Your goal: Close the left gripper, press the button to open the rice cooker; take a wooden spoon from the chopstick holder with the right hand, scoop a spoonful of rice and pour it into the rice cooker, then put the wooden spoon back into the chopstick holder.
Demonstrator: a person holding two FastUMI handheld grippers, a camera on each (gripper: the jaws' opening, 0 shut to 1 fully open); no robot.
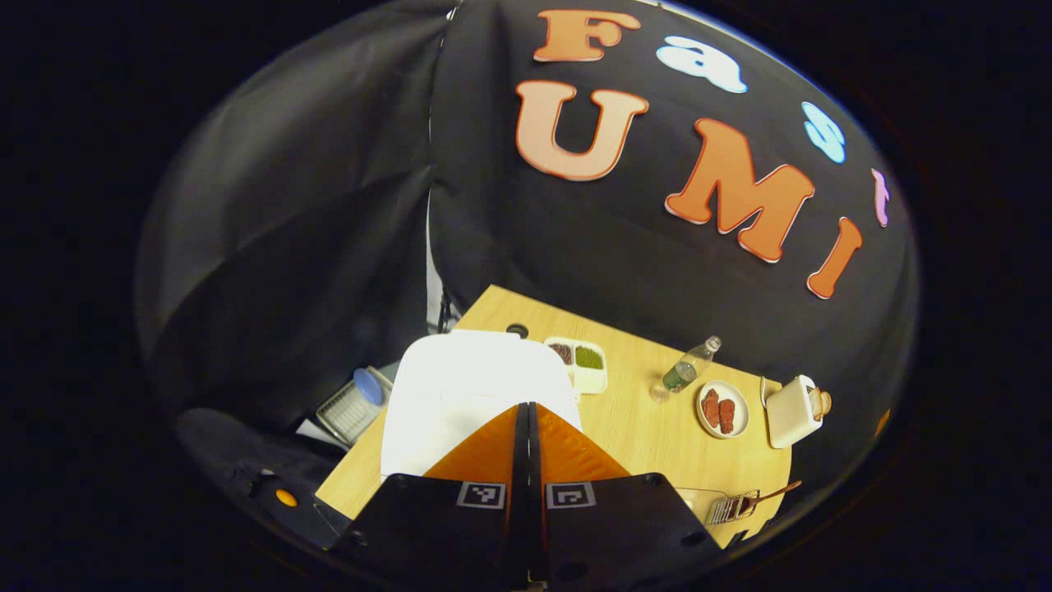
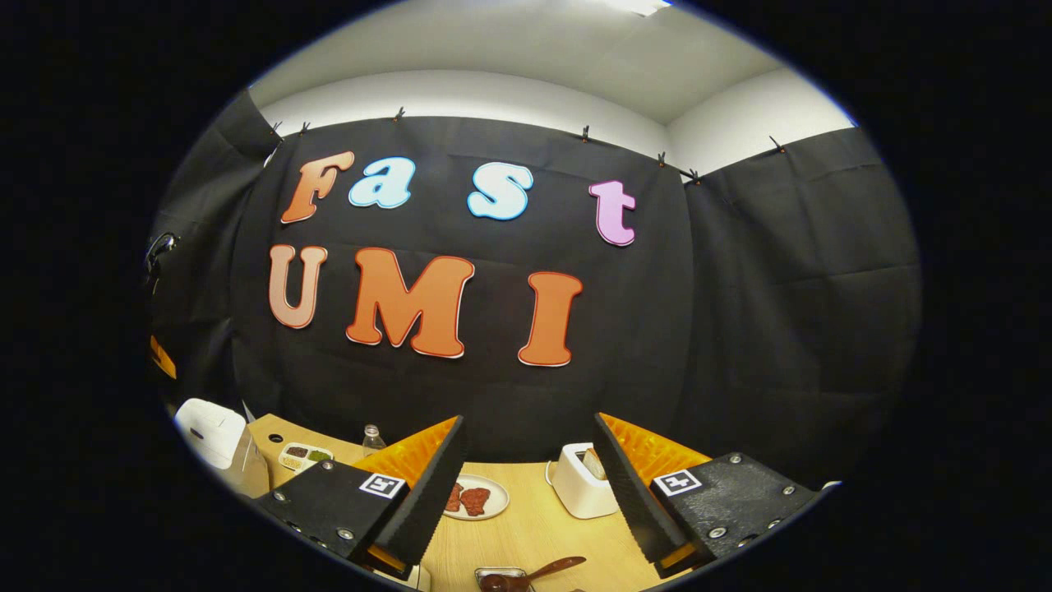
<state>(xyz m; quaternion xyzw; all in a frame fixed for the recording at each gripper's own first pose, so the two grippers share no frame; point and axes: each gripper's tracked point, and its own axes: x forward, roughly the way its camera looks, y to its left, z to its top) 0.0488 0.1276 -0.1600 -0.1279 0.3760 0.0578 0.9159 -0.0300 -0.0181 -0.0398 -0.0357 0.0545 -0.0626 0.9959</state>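
Left gripper view: the left gripper (image 1: 527,427), fingers pressed together on nothing, hangs over the white rice cooker (image 1: 460,395) at lower centre, lid down; judged step, pressing the button, which calls for a descent. Right gripper view: the right gripper (image 2: 530,485), fingers spread, faces the wooden spoon (image 2: 546,569) at bottom centre on the bench (image 2: 534,526).

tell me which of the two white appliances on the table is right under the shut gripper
The rice cooker: the left gripper, fingers together, hangs right over its lid. The toaster stands far off, beyond the plate.
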